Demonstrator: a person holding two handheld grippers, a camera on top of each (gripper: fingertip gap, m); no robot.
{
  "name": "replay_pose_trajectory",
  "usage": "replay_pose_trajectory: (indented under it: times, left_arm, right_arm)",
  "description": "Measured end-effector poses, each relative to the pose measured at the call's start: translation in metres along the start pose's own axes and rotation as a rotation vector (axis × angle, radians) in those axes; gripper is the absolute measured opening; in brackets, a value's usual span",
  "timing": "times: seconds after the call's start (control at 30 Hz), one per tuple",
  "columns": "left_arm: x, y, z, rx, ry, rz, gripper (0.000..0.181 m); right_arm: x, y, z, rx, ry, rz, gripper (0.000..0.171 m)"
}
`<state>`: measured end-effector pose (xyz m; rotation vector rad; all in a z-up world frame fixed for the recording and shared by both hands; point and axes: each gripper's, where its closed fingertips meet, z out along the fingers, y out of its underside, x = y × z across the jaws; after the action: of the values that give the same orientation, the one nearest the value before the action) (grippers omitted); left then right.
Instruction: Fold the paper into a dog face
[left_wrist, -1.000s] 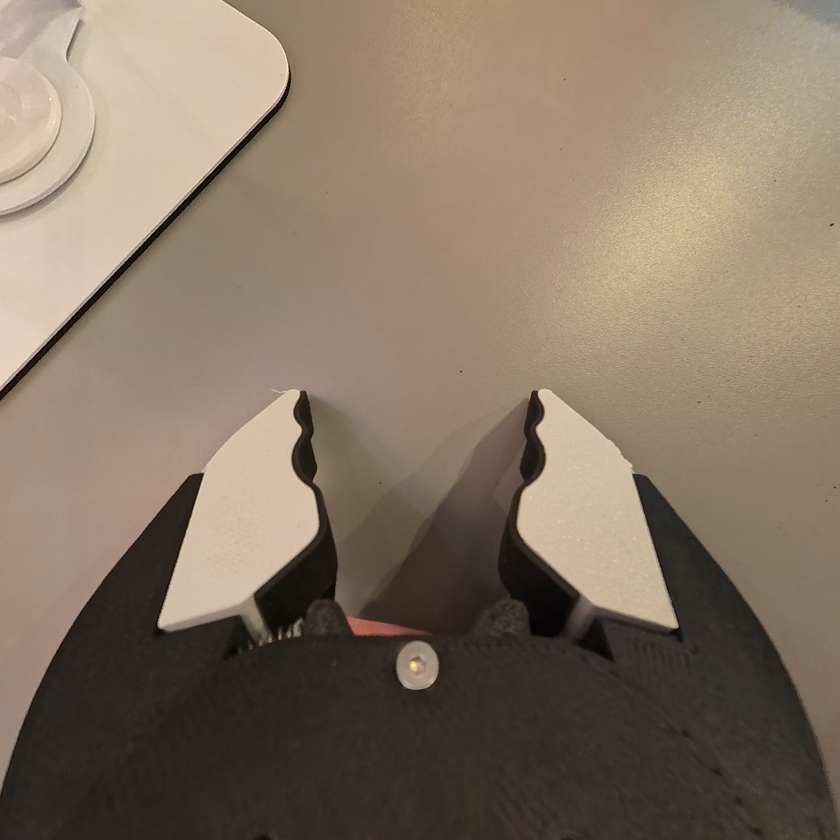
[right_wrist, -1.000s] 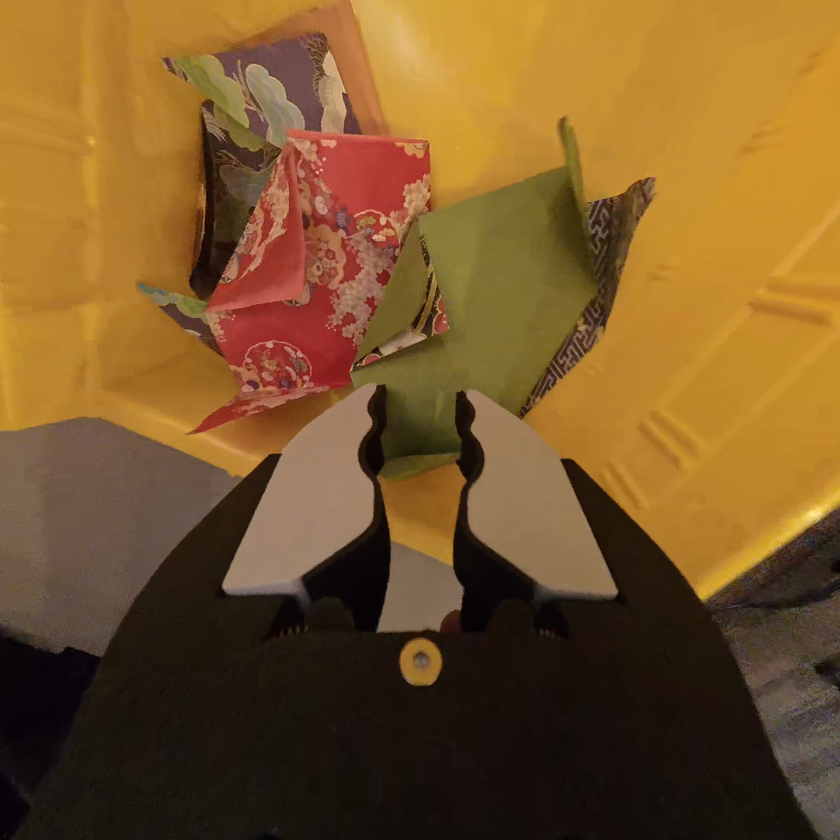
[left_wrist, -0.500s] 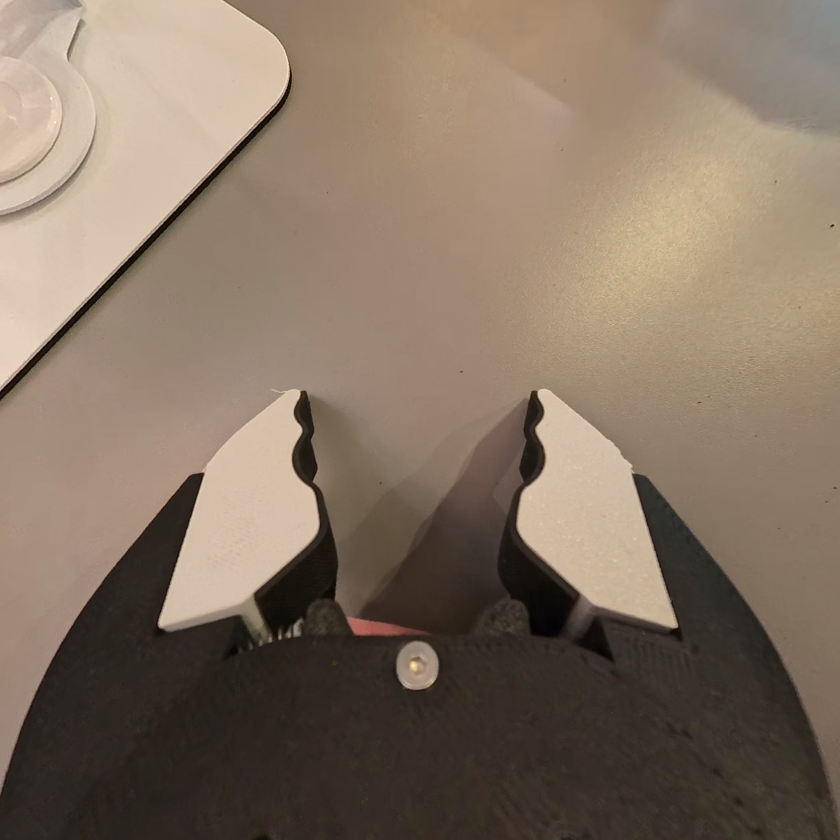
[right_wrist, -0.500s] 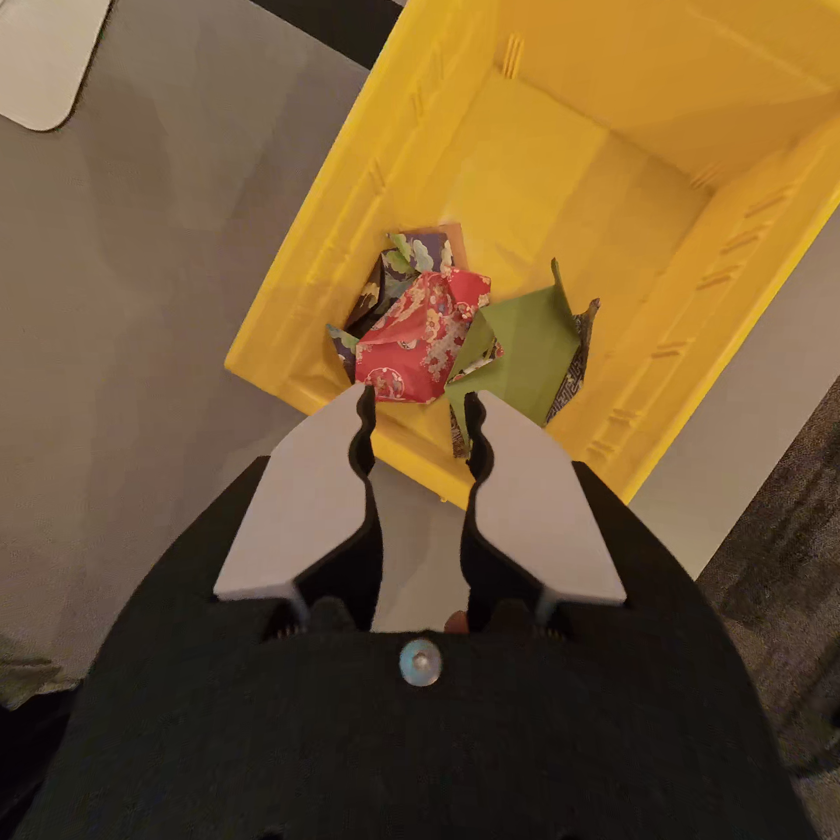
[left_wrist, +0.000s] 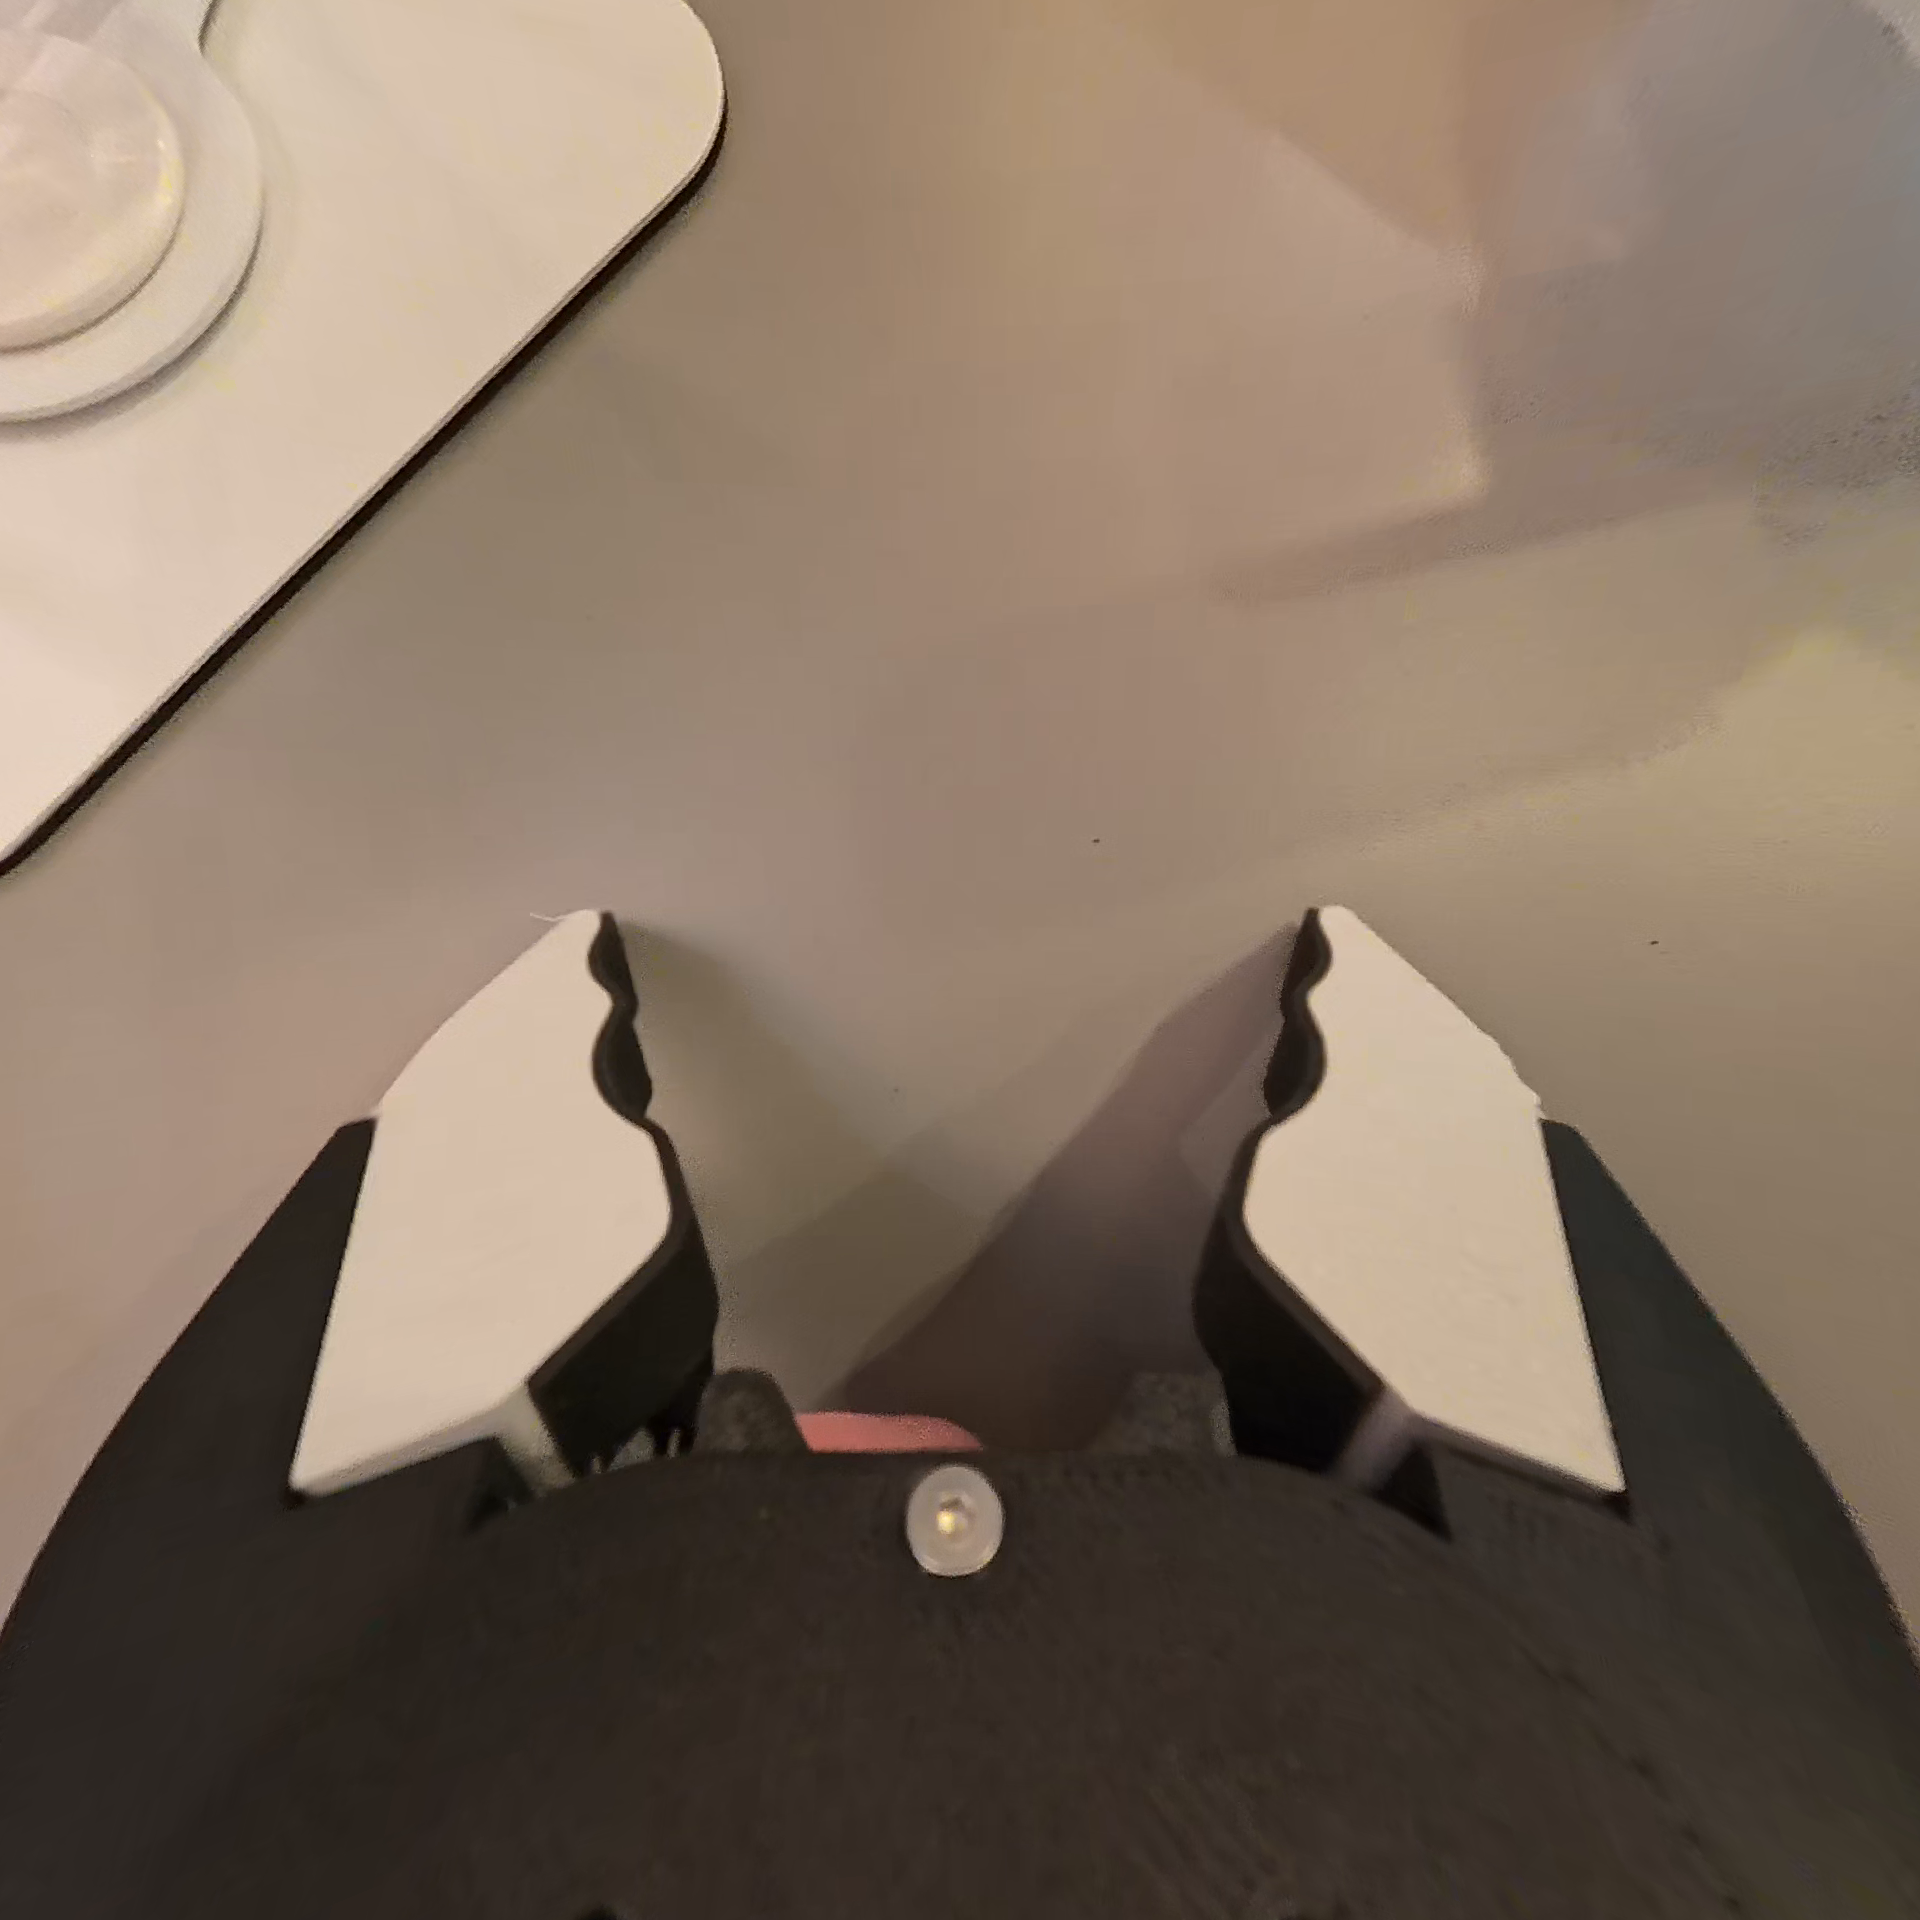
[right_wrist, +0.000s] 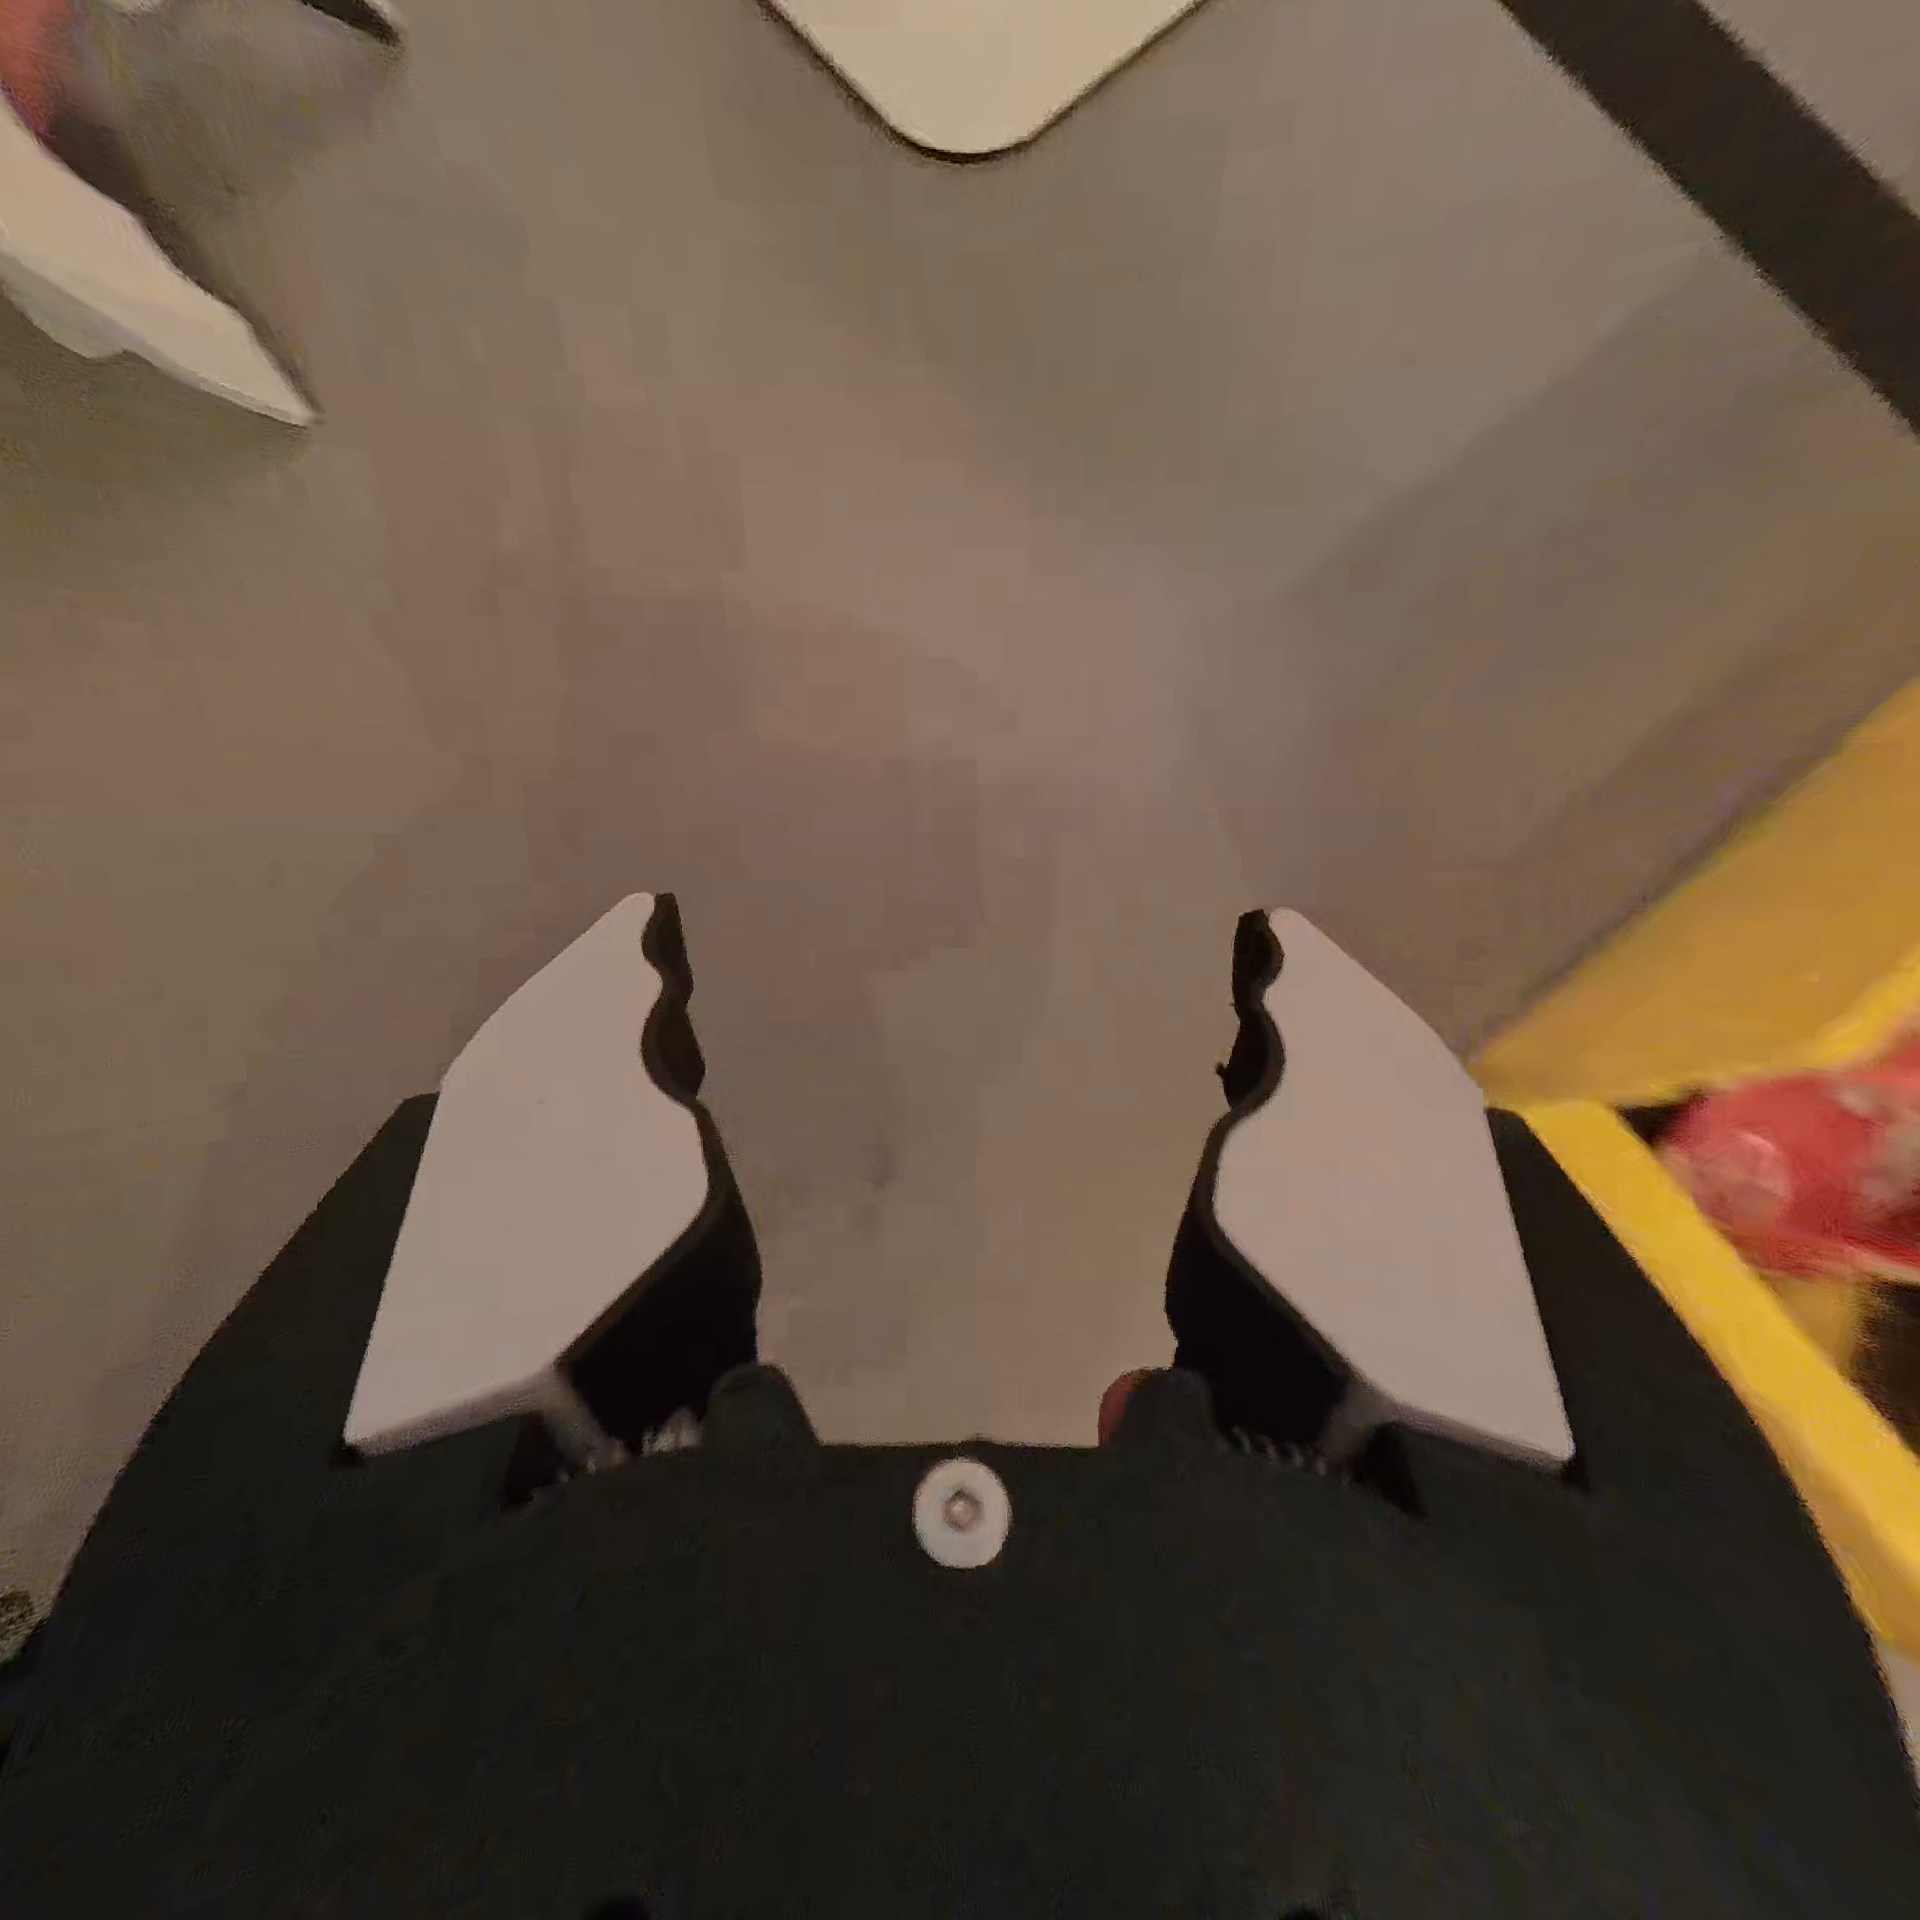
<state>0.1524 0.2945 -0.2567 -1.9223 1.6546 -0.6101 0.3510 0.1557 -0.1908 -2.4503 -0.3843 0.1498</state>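
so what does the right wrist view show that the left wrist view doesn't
Only the right wrist view shows the yellow bin with red patterned paper in it, plus the left hand-held gripper blurred at the upper left. Only the left wrist view shows a round white disc on the white board. Both show the grey table and an open, empty hand-held gripper: left, right.

Paper in bin — table's right
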Motion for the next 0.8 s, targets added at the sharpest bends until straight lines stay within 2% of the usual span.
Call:
replay_pose_trajectory:
  times: [0.07,0.13,0.3,0.57,0.8]
  left_arm:
    - [0.000,0.001,0.000,-0.004,-0.001,0.003,0.119]
    - [-0.002,0.003,0.000,-0.011,-0.021,0.000,0.130]
    - [0.001,0.008,-0.005,-0.016,-0.031,-0.028,0.130]
    - [0.007,0.013,-0.008,-0.028,-0.036,-0.044,0.132]
    - [0.003,0.015,-0.008,-0.042,-0.083,-0.085,0.138]
  right_arm:
    - [-0.023,0.000,0.023,-0.008,-0.033,-0.020,0.110]
    - [-0.040,-0.003,0.044,0.003,-0.034,-0.080,0.110]
    - [-0.068,0.000,0.088,-0.054,-0.079,-0.149,0.123]
    - [-0.079,-0.026,0.109,0.036,-0.053,-0.107,0.132]
    - [-0.071,-0.026,0.107,0.061,0.025,-0.066,0.136]
